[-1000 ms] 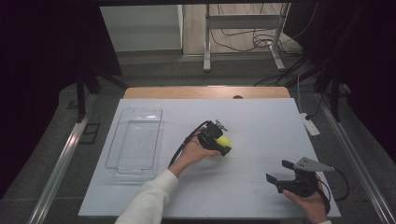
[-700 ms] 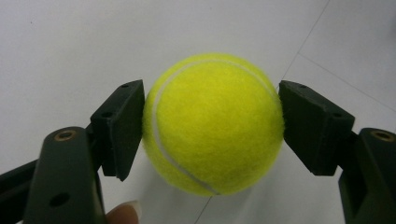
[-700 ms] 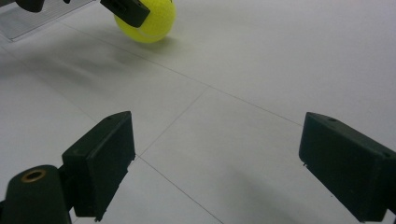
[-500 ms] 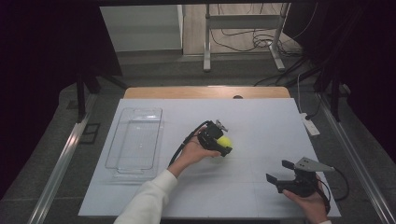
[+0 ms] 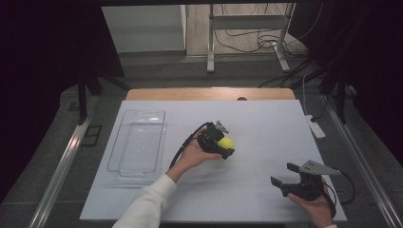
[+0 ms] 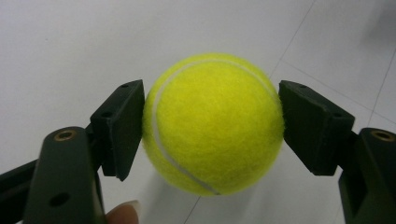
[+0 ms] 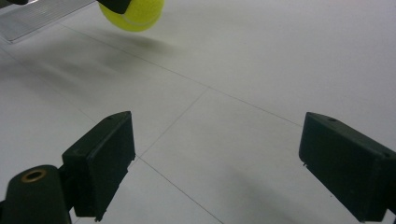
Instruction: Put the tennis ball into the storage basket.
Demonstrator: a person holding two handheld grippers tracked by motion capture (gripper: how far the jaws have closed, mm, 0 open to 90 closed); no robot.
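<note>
Nothing is shifting against the earlier high views: the left tool is staying at the middle of the white table, and the right tool is keeping to the near right corner. The left tool is gripping a yellow tennis ball; in the left gripper view both jaws are pressing against the ball's sides, and a shadow beneath it suggests the ball is sitting just above the table, though contact is hard to judge. A fingertip is poking in at the bottom edge there. The right tool is resting with its jaws spread wide and nothing between them. In the right gripper view the ball is being cut off by the top edge, and a corner of the clear plastic tray is showing blurred at top left. In the high view the tray is lying well left of the ball, near the table's left edge. Bare table is lying open between the two tools and beyond the ball toward the far edge.
</note>
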